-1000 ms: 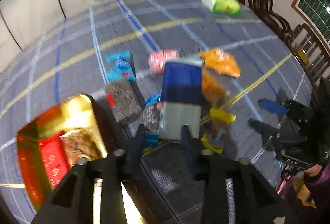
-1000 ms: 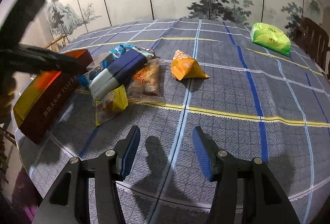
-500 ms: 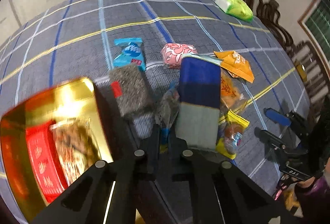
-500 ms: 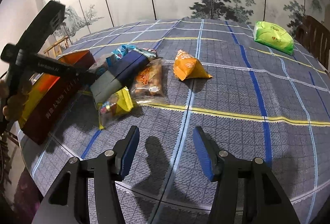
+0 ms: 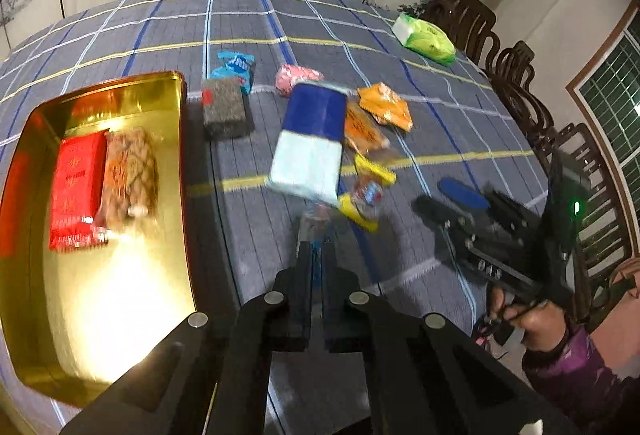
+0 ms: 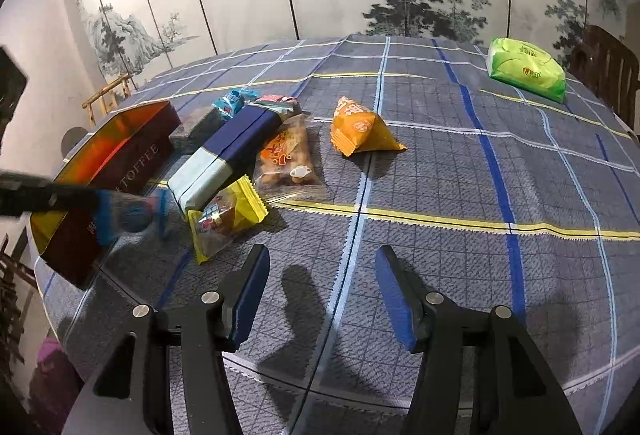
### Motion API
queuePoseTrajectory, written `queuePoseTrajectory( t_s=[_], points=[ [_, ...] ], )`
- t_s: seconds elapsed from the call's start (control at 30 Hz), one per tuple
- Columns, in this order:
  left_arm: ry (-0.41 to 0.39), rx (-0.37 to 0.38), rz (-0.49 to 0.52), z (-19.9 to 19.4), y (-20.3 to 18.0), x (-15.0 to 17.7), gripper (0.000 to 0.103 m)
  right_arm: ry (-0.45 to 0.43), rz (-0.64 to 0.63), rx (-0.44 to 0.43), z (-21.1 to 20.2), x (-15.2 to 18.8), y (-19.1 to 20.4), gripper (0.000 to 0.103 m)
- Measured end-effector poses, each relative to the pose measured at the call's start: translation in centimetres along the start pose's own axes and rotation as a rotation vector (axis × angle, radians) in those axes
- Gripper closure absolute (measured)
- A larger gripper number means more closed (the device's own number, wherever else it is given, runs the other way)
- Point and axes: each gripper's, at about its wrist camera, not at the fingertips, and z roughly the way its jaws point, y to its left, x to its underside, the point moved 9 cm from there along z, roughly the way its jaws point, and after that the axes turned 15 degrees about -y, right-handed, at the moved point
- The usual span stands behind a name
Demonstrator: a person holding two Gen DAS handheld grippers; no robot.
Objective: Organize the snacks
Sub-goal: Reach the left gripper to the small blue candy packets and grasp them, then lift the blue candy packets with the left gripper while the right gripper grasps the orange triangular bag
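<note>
Right wrist view shows my left gripper (image 6: 96, 201) clamped on a small clear packet with blue ends (image 6: 130, 215), lifted beside the gold-lined toffee box (image 6: 132, 159). My right gripper (image 6: 320, 291) hangs with its jaws apart, holding nothing, above the checked tablecloth (image 6: 440, 195).

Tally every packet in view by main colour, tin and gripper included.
Blue: 3 (small packet, long pack, wrapper in the left gripper)
Orange: 2 (triangular packet, clear bag)
Red packet: 1
Brown packet: 1
Grey packet: 1
Pink packet: 1
Yellow-edged packet: 1
Green packet: 1
Total: 11
</note>
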Motion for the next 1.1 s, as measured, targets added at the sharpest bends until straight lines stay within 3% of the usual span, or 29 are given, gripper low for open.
queuePoseTrajectory(
  t_s=[0.2,0.23,0.27,0.3,0.33,0.57,0.67,0.77,0.87,1.0,1.1],
  points=[
    [0.025,-0.025,0.117,-0.4,-0.9,1.4,0.100,-0.003,0.005,0.002,-0.1,0.0,-0.1,0.046],
    [0.027,-0.027,0.140,-0.5,-1.2,1.4,0.090,-0.002,0.004,0.002,-0.1,0.0,-0.1,0.046],
    [0.037,-0.026,0.154,-0.4,-1.4,1.5,0.065,-0.001,0.003,0.003,-0.1,0.0,-0.1,0.045],
    [0.041,-0.034,0.161,-0.2,-1.4,1.5,0.052,-0.001,0.000,0.003,-0.1,0.0,-0.1,0.045],
    [0.032,-0.056,0.164,-0.1,-1.2,1.4,0.046,-0.002,-0.002,0.004,-0.2,0.0,-0.1,0.045],
    [0.088,-0.101,0.121,0.8,0.1,2.6,0.044,-0.007,0.006,-0.009,-0.2,0.0,0.1,0.042],
    [0.111,-0.089,0.090,1.5,0.3,3.2,0.057,-0.010,0.001,-0.013,-0.3,0.0,0.3,0.042],
    [0.110,-0.119,0.105,1.9,0.3,3.1,0.063,-0.015,0.006,-0.019,-0.4,-0.1,0.3,0.042],
    [0.137,-0.144,0.144,2.4,-0.5,3.8,0.063,-0.018,0.012,-0.024,-0.4,-0.1,0.2,0.041],
    [0.149,-0.203,0.218,3.0,-1.1,4.6,0.055,-0.019,0.011,-0.027,-0.4,-0.1,0.2,0.040],
    [0.121,-0.226,0.206,2.9,-0.5,4.3,0.064,-0.021,0.014,-0.028,-0.5,-0.1,0.2,0.039]
  ],
)
